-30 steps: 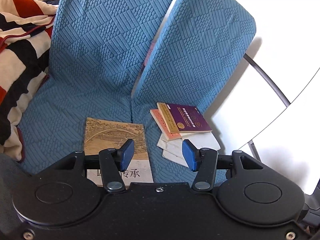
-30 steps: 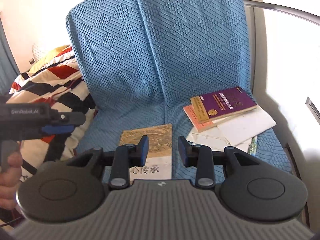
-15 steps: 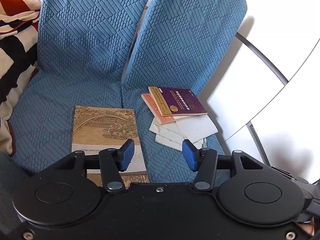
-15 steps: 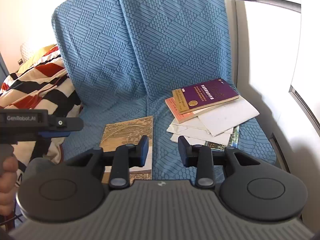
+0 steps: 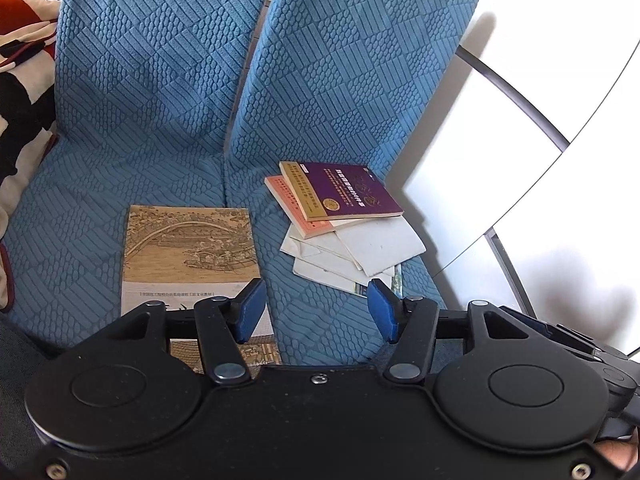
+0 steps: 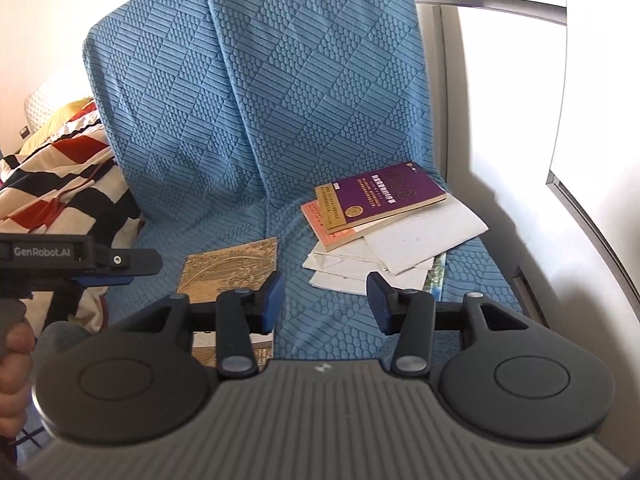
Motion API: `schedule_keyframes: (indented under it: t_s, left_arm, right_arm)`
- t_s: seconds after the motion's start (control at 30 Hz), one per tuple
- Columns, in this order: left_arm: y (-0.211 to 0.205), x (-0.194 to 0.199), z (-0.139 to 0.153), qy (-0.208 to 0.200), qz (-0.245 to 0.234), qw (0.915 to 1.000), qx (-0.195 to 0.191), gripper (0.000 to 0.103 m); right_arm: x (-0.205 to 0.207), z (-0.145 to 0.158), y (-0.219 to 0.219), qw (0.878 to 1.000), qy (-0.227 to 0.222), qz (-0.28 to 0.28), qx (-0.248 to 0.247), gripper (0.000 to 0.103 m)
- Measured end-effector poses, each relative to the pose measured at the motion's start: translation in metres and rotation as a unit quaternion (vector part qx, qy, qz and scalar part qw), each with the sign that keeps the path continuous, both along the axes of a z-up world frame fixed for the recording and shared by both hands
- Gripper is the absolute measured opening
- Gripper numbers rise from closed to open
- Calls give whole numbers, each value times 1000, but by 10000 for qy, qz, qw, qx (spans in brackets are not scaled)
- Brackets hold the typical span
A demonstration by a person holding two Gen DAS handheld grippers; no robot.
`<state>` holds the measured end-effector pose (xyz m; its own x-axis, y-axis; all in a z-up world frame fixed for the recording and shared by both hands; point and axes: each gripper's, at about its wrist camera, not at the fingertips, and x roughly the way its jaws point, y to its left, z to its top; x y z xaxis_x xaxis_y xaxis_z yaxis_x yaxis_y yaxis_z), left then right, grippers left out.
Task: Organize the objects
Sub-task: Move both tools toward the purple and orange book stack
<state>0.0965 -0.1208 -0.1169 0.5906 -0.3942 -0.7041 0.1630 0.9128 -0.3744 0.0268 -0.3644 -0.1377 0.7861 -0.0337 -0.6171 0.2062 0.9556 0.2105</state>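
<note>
On the blue sofa seat (image 5: 80,216) (image 6: 224,236) lies a tan book with a bridge painting (image 5: 192,248) (image 6: 236,264). To its right sits a pile: a purple book (image 5: 344,192) (image 6: 384,196) on an orange book (image 5: 294,204) (image 6: 320,222), over white envelopes (image 5: 372,246) (image 6: 420,236). My left gripper (image 5: 317,310) hovers above the seat's front, jaws opening, nothing between them. My right gripper (image 6: 325,300) hangs likewise near the pile's front, jaws opening and empty. The left gripper's side (image 6: 80,258) shows in the right wrist view, held by a hand (image 6: 14,364).
A striped red, black and white blanket (image 6: 52,184) (image 5: 20,52) lies left of the sofa. A white wall with a metal rail (image 5: 516,100) (image 6: 496,2) borders the sofa on the right. Two blue back cushions (image 5: 248,60) stand upright behind the seat.
Both grippers have moved toward the sofa seat, so the books appear larger and nearer. The right gripper's jaws have widened; the left's widened slightly.
</note>
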Motion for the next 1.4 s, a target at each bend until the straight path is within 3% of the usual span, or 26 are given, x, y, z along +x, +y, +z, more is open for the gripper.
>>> schedule_keyframes:
  t_s: [0.4, 0.43, 0.5, 0.7, 0.73, 0.77, 0.93, 1.2, 1.4]
  left_arm:
    - [-26, 4, -5, 13, -238, 9997, -29, 60]
    - [-29, 5, -7, 2, -275, 9996, -47, 61]
    - [-34, 8, -9, 4, -341, 9994, -66, 69]
    - [-47, 13, -11, -160, -477, 9987, -50, 92]
    - [-48, 14, -12, -180, -490, 9986, -62, 95]
    - [-49, 16, -13, -196, -493, 9986, -69, 100]
    - [-51, 24, -22, -233, -435, 9988, -55, 101]
    - [-53, 39, -35, -366, -311, 9988, -61, 101]
    - [-57, 63, -46, -263, -178, 9985, -444, 100]
  right_arm:
    - [-11, -3, -20, 9995, 57, -308, -81, 49]
    - [-13, -2, -22, 9994, 49, -326, -108, 54]
    - [-15, -2, -28, 9992, 23, -366, -147, 63]
    - [-20, -7, -42, 9988, -9, -496, -42, 64]
    - [-19, -9, -44, 9987, 17, -510, -11, 71]
    - [-17, -11, -45, 9986, 46, -530, 19, 84]
    - [-11, -23, -52, 9975, 48, -679, 177, 92]
    - [14, -48, -58, 9981, 5, -623, -4, 92]
    - [36, -66, -74, 9969, -87, -777, -93, 92]
